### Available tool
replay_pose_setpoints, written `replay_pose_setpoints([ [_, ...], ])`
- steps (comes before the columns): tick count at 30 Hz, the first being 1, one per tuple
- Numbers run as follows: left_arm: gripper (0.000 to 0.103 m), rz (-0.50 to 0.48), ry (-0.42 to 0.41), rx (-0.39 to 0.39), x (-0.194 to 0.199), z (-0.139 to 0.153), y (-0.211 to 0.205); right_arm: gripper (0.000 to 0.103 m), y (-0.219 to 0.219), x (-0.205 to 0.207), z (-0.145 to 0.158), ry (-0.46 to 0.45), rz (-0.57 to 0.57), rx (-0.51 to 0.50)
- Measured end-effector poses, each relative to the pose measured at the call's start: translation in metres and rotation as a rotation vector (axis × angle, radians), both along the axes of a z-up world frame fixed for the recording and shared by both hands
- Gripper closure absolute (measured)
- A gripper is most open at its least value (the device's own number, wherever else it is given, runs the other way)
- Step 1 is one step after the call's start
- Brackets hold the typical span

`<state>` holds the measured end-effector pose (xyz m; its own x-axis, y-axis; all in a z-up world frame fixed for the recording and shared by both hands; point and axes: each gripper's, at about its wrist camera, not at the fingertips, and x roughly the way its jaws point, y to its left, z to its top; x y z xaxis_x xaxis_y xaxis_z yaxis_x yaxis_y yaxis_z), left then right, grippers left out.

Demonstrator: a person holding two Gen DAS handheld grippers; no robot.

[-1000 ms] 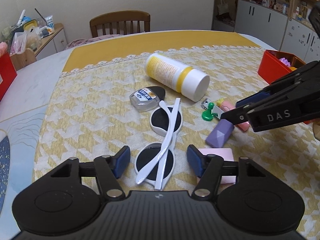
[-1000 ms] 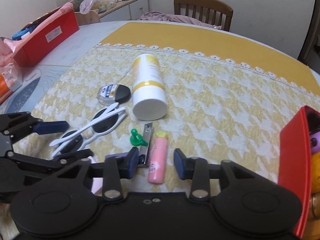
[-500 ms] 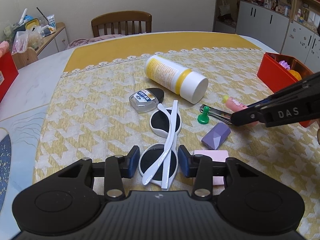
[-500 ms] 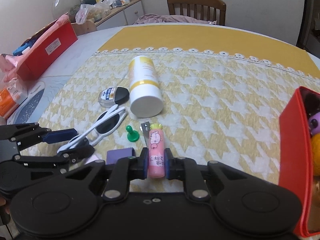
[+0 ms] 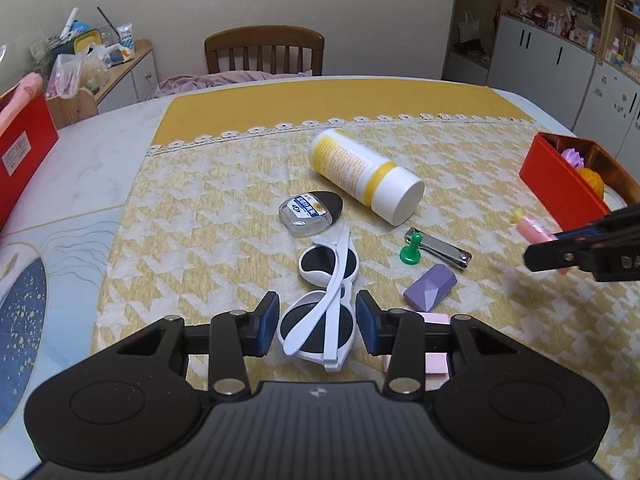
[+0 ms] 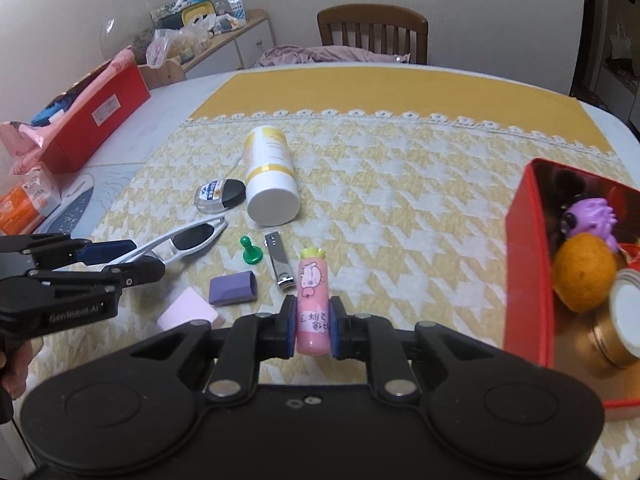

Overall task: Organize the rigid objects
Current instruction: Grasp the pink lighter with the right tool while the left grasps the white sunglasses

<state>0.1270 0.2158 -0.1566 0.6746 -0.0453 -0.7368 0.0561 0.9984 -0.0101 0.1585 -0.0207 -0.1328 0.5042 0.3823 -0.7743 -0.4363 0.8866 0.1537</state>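
You are pinching a smooth pink tube (image 6: 313, 308) in the right gripper (image 6: 313, 326), jaws nearly together on its round body, lifting it clear of the woven houndstooth cloth (image 6: 400, 216), likely bound for the red box (image 6: 524, 264) at three o'clock. Your left gripper (image 5: 316, 326) is bracketing one lens of the white sunglasses (image 5: 326, 300), pads touching or nearly touching its rim; a firm grip cannot be told. Beyond, at twelve o'clock on the worktop, a faceted purple block (image 6: 233, 289), metal nail clipper (image 6: 277, 261), green pawn (image 6: 250, 250) and a toppled yellow-banded bottle (image 6: 271, 178) are waiting their turn.
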Motion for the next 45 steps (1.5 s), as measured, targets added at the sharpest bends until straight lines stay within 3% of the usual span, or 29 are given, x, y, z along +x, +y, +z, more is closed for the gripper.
replay_pose_setpoints([
  [5, 0.063, 0.027, -0.02, -0.013, -0.006, 0.013, 0.0, 0.089, -0.016, -0.015, 0.017, -0.033, 0.003, 0.011],
  [6, 0.067, 0.03, -0.026, -0.016, -0.008, 0.017, -0.001, 0.089, -0.019, -0.018, 0.021, -0.038, 0.003, 0.015],
  [7, 0.09, 0.029, -0.025, -0.022, -0.008, 0.02, -0.001, 0.089, -0.023, -0.021, 0.024, -0.045, 0.003, 0.018],
  [9, 0.095, 0.042, -0.029, -0.014, -0.01, 0.024, -0.003, 0.088, -0.032, -0.026, 0.031, -0.057, -0.002, 0.023],
  [14, 0.096, 0.05, -0.029, 0.003, -0.012, 0.025, -0.008, 0.088, -0.055, -0.034, 0.039, -0.068, -0.018, 0.038],
  [21, 0.096, 0.142, -0.023, -0.054, -0.023, 0.031, 0.011, 0.088, -0.083, -0.04, 0.041, -0.064, -0.034, 0.046],
  [24, 0.082, 0.184, 0.011, -0.065, -0.027, 0.026, 0.018, 0.088, -0.091, -0.042, 0.039, -0.053, -0.046, 0.059],
  [26, 0.047, 0.212, 0.032, -0.069, -0.03, 0.02, 0.02, 0.088, -0.096, -0.044, 0.039, -0.049, -0.05, 0.066],
  [28, 0.037, 0.227, 0.027, -0.084, -0.036, 0.016, 0.019, 0.088, -0.098, -0.046, 0.039, -0.048, -0.047, 0.067],
  [31, 0.037, 0.242, 0.056, -0.093, -0.036, 0.005, 0.014, 0.088, -0.102, -0.049, 0.037, -0.043, -0.045, 0.059],
  [42, 0.037, 0.318, 0.067, 0.008, -0.015, -0.022, -0.007, 0.088, -0.111, -0.051, 0.029, -0.015, -0.057, 0.038],
  [45, 0.038, 0.344, 0.049, -0.003, -0.017, -0.024, -0.006, 0.088, -0.112, -0.05, 0.029, -0.014, -0.06, 0.037],
])
